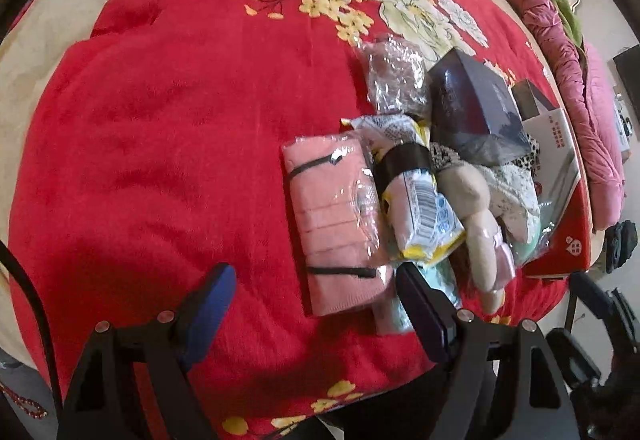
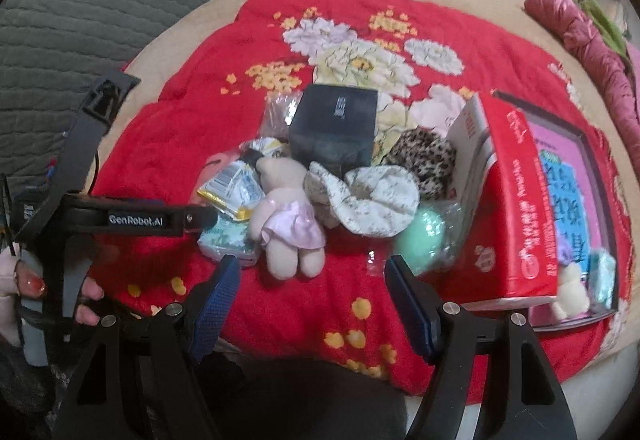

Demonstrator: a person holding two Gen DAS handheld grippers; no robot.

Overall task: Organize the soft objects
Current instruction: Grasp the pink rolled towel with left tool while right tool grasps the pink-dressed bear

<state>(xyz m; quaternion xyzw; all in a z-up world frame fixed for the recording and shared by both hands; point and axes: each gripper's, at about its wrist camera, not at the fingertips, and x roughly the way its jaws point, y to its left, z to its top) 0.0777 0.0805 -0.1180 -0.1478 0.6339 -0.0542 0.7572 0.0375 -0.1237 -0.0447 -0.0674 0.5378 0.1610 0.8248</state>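
A pile of soft things lies on a red flowered blanket [image 1: 160, 128]. A pink knit item in clear wrap [image 1: 334, 220] lies just ahead of my open, empty left gripper [image 1: 316, 280]. Beside it lie a yellow-edged packet [image 1: 420, 200] and a plush bear in a pink dress [image 1: 480, 224]. In the right wrist view the bear [image 2: 288, 220] lies just ahead of my open, empty right gripper [image 2: 312, 272], with the packet [image 2: 236, 188], a floral white cloth [image 2: 372, 200], a leopard-print item [image 2: 428, 160], a mint ball [image 2: 420, 240] and a light green pack [image 2: 226, 242].
A dark box [image 2: 334, 128] stands behind the pile. An open red box [image 2: 520, 200] sits at the right with a small plush [image 2: 572, 288] inside. The left hand-held gripper [image 2: 80, 208] shows at the left. A pink quilt [image 1: 580, 88] lies along the right edge.
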